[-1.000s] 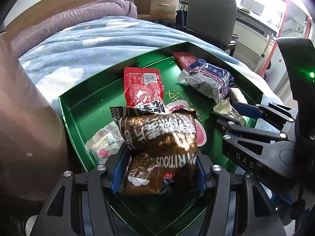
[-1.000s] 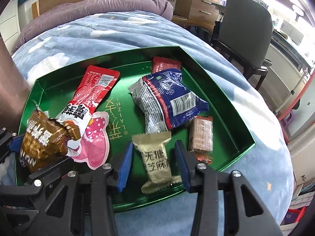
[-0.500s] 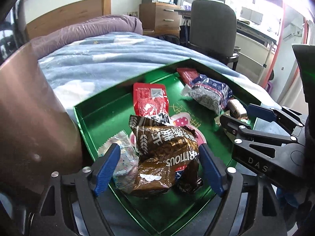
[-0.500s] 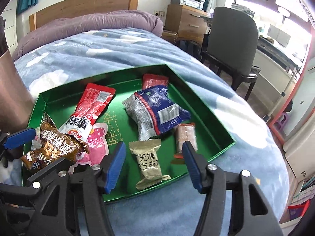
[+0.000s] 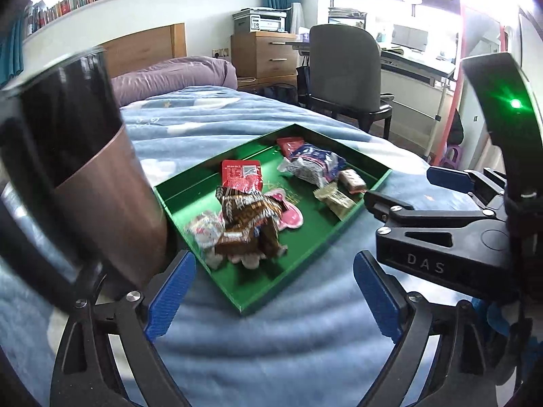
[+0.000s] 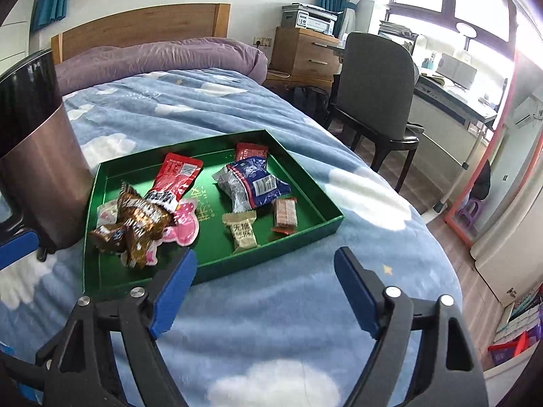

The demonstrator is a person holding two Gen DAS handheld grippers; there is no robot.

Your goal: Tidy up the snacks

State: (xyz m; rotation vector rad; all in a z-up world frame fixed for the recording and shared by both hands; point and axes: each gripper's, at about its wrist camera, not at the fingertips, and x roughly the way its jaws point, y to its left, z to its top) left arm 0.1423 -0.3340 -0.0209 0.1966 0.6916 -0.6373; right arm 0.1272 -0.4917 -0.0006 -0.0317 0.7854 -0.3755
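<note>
Left gripper [image 5: 273, 293]: jaws wide and opening further, nothing between the blue pads, only blue blanket [image 5: 288, 339] beneath them; right gripper [image 6: 263, 291]: jaws at full spread, empty, likewise over bare blanket.

Directly ahead of both grippers, just past the fingertips, lies the green tray [image 6: 101, 271] on the bed, holding all the snacks. Nearest the left gripper, at the tray's near-left part: a brown crinkled packet [image 5: 249, 224] lying on top of a pink packet [image 5: 292, 215], with a small pale wrapped sweet [image 5: 203, 234] touching its left side. Behind these, further from the gripper, a red packet [image 5: 241, 174] lies flat.

Nearest the right gripper, at the tray's near edge: a beige sweet [image 6: 241, 232] and, just to its right, a small brown wafer bar [image 6: 285, 212]; beyond them a blue and silver packet [image 6: 253, 185], and a small red packet [image 6: 251, 152] at the far corner, partly under it.

To the left of both grippers, beside the tray's left wall, stands a dark brown bin [image 6: 40, 169]; whether it touches the tray cannot be told. Well beyond, to the right of the bed, a grey chair [image 6: 376, 78] and a wooden drawer unit [image 6: 305, 54].
</note>
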